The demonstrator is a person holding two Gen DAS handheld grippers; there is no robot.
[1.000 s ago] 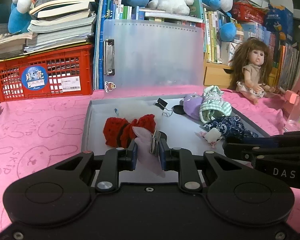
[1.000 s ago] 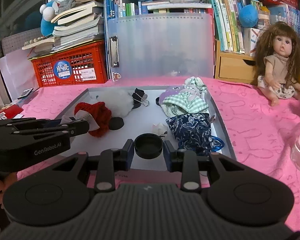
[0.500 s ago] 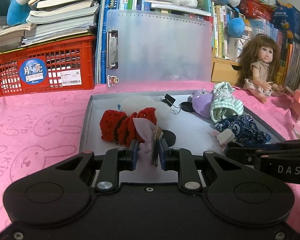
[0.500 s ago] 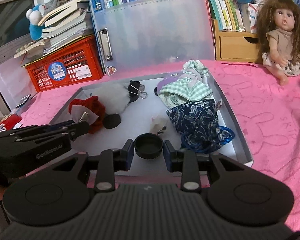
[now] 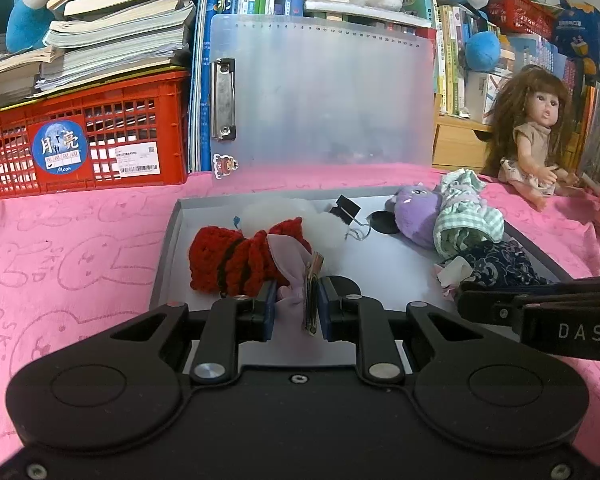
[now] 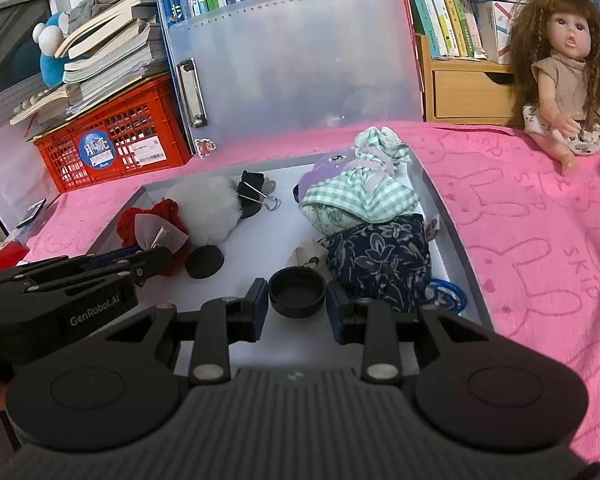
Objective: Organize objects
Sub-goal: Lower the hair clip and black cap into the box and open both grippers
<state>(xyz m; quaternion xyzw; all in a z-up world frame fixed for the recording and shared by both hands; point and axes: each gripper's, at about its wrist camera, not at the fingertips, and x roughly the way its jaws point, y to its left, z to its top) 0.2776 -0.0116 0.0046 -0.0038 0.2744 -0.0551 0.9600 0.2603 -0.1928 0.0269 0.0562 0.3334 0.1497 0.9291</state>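
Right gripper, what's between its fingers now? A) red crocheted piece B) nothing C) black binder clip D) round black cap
D: in the right wrist view the right gripper is closed on the round black cap, a pad against each side, above the grey tray; the binder clip lies further back in the tray.
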